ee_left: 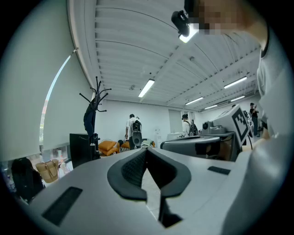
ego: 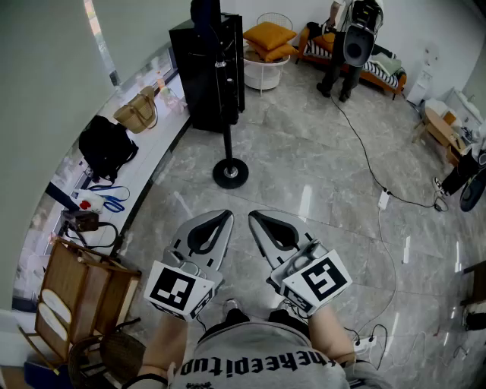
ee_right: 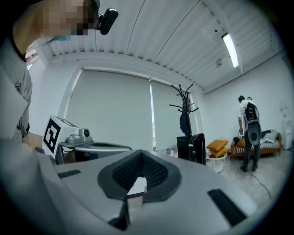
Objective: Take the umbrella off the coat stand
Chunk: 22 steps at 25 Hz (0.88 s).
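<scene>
The black coat stand (ego: 229,170) rises from a round base on the grey floor, ahead of both grippers. A dark blue folded umbrella (ego: 205,11) hangs near its top. In the left gripper view the umbrella (ee_left: 89,120) hangs from the stand (ee_left: 95,94) far off at the left. The right gripper view shows the umbrella (ee_right: 184,123) on the stand (ee_right: 184,98), right of centre. My left gripper (ego: 225,216) and right gripper (ego: 254,216) are held side by side, level, well short of the stand. Both are shut with nothing between their jaws.
A black cabinet (ego: 209,68) stands right behind the stand. The window ledge at the left holds a black backpack (ego: 106,144) and a tan bag (ego: 137,112). A wooden chair (ego: 76,296) is at lower left. A cable (ego: 364,152) crosses the floor; a person (ego: 345,45) stands far back.
</scene>
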Each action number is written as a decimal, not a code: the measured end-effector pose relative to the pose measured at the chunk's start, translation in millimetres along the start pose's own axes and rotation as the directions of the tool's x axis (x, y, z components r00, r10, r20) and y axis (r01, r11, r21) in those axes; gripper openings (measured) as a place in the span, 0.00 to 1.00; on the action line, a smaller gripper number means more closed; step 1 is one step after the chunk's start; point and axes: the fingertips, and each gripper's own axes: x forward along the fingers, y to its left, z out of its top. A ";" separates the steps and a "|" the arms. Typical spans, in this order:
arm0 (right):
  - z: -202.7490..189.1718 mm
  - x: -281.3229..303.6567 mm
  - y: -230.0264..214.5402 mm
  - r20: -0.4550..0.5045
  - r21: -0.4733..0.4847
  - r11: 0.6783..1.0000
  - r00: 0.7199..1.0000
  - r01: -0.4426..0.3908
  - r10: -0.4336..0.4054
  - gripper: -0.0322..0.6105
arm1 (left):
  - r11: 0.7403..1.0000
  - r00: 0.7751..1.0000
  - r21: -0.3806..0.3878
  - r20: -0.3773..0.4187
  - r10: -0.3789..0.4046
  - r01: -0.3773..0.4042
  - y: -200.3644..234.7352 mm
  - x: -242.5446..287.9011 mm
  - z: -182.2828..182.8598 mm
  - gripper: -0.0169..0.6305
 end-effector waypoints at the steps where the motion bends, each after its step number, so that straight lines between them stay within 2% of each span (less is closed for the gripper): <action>1: -0.8 1.9 0.7 -0.001 0.000 1.000 1.000 0.003 -0.003 0.06 | 1.000 1.000 -0.001 0.001 -0.002 0.002 2.0 -0.6 -0.3 0.05; 12: -7.5 25.6 6.2 -0.016 -0.003 0.999 0.999 0.049 -0.049 0.06 | 0.999 0.999 -0.012 0.010 -0.040 0.040 25.7 -6.0 -5.2 0.05; 17: -13.5 36.0 11.8 -0.025 0.036 0.998 0.998 0.054 -0.053 0.07 | 0.998 0.998 -0.018 0.007 -0.065 0.065 37.1 -8.3 -12.8 0.05; 22: -17.3 43.9 2.0 -0.028 0.028 0.997 0.997 0.075 -0.074 0.07 | 0.997 0.997 -0.032 0.012 -0.076 0.076 46.4 2.3 -17.9 0.05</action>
